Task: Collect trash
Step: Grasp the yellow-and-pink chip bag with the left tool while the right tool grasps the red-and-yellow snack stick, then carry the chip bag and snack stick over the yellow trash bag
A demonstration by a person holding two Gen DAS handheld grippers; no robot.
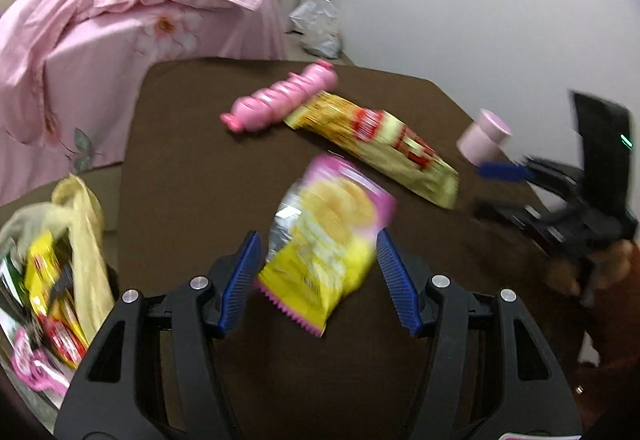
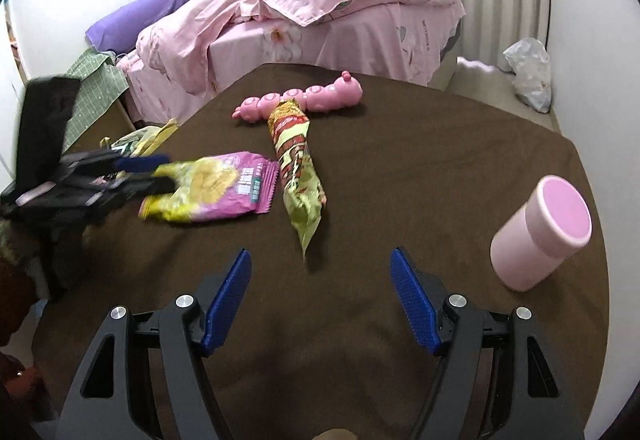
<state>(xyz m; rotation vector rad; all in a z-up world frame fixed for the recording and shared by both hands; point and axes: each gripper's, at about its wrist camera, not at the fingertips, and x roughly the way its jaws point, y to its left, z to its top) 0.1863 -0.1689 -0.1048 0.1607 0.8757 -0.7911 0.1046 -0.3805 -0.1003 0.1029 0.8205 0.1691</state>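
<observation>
A yellow and pink chip bag (image 1: 326, 240) lies on the brown table (image 1: 192, 168) between the wide-open fingers of my left gripper (image 1: 318, 252); the fingers do not touch it. In the right wrist view the same bag (image 2: 216, 186) lies at the left gripper's (image 2: 160, 172) tips. A long green and red snack wrapper (image 1: 380, 144) lies further back and also shows in the right wrist view (image 2: 298, 168). My right gripper (image 2: 320, 276) is open and empty above the table, near the wrapper's end. A yellowish trash bag (image 1: 60, 252) with several wrappers hangs off the table's left edge.
A pink caterpillar toy (image 2: 300, 98) lies at the table's far side, touching the wrapper. A pink cylindrical cup (image 2: 540, 232) stands at the right. A bed with pink bedding (image 2: 320, 12) is beyond the table. A plastic bag (image 2: 528, 72) lies on the floor by the wall.
</observation>
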